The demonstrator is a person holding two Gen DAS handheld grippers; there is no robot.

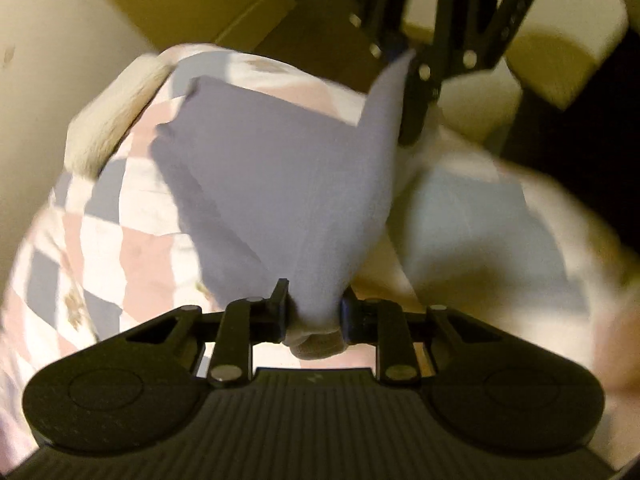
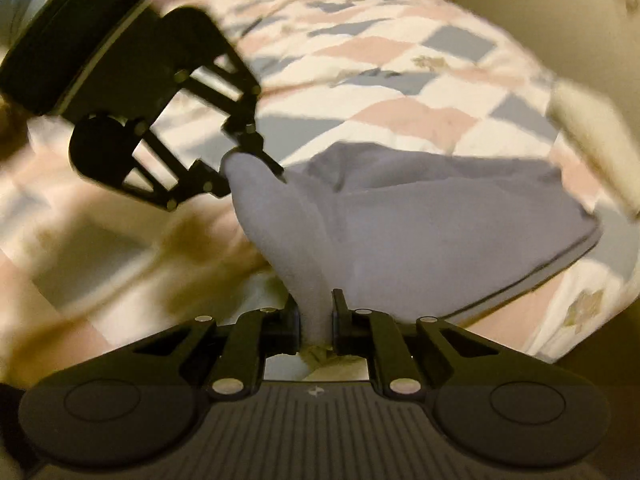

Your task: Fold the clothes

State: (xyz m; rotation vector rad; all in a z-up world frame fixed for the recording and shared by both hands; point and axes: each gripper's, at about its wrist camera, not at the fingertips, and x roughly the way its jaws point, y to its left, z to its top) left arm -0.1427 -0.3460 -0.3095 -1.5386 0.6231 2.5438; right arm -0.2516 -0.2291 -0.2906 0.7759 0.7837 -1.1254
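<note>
A: What does the left claw (image 1: 314, 310) have hold of?

B: A bunched corner of the grey-lilac garment (image 1: 280, 184). Both fingers are clenched on it, and a little wad of cloth pokes out below the pinch.

A: And the right claw (image 2: 316, 316)?

B: The same story. It grasps a narrow twisted neck of that garment (image 2: 420, 220), its fingers pressed in from both sides.

A: Where is the rest of the cloth?

B: It hangs between the two claws and trails down onto the bed (image 1: 100, 220). In the left wrist view the right claw (image 1: 416, 60) appears at the top, pinching a pointed corner, so the fabric stretches as a sheet from one grip to the other. In the right wrist view the left claw (image 2: 244, 164) sits upper left, clamped on a rounded fold.

A: Does the far end lie flat?

B: Mostly. In the right wrist view it spreads over the quilt (image 2: 380, 80) toward the bed's right edge, with a darker hem along its near border.

A: What covers the bed?

B: A checked quilt in pink, white and blue-grey squares. A pale fluffy thing (image 1: 116, 116) lies at the bed's edge beside the wall; both views are blurred, so I cannot tell what it is.
</note>
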